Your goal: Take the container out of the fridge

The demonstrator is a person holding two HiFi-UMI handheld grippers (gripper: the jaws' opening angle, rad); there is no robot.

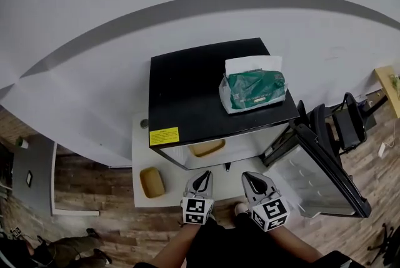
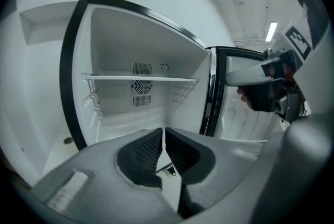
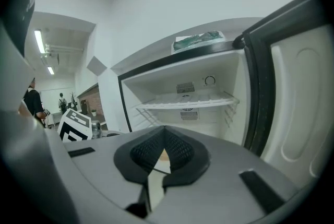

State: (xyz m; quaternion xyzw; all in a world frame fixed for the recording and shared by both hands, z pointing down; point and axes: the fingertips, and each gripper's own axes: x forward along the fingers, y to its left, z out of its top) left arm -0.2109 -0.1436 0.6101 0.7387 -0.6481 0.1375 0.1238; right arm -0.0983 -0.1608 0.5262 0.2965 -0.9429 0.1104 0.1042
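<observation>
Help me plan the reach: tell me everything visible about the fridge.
The fridge has a black top and a white inside. Its door stands wide open, to the right in the head view. One bare wire shelf crosses the inside; a vent and a dial sit on the back wall. A tan container lies on its floor. A green pack rests on top, with a yellow sticker near the front edge.

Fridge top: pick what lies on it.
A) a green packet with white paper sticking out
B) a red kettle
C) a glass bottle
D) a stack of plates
A: in the head view a green packet with white paper sticking out lies on the black top of the fridge.
</observation>
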